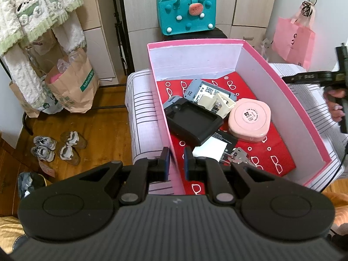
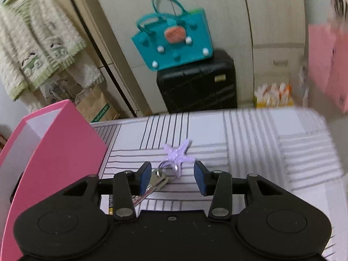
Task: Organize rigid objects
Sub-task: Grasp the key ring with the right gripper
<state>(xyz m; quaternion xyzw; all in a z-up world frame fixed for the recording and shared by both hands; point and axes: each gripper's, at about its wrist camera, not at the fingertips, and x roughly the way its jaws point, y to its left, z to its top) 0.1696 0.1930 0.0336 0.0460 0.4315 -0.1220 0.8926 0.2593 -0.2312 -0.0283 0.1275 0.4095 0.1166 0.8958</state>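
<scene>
An open pink box (image 1: 282, 100) stands on a striped bed sheet (image 1: 143, 117). Inside it lie a black case (image 1: 191, 121), a pink rounded case (image 1: 250, 117), a grey device (image 1: 208, 90), a cream plastic part (image 1: 219, 104), a card (image 1: 217, 145) and keys (image 1: 238, 155). My left gripper (image 1: 176, 163) is shut on the box's near left wall. In the right wrist view, my right gripper (image 2: 172, 174) is open just above the sheet. A bunch of keys (image 2: 157, 181) with a purple star charm (image 2: 179, 154) lies between its fingers, and neither pad presses on it. The box's outer side (image 2: 61, 148) is to the left.
A teal felt bag (image 2: 174, 41) sits on a black suitcase (image 2: 198, 87) behind the bed. Paper bags (image 1: 74, 87) and shoes (image 1: 56, 148) are on the wooden floor at left. A pink bag (image 1: 293, 41) hangs at right. A hand (image 1: 335, 106) shows at the right edge.
</scene>
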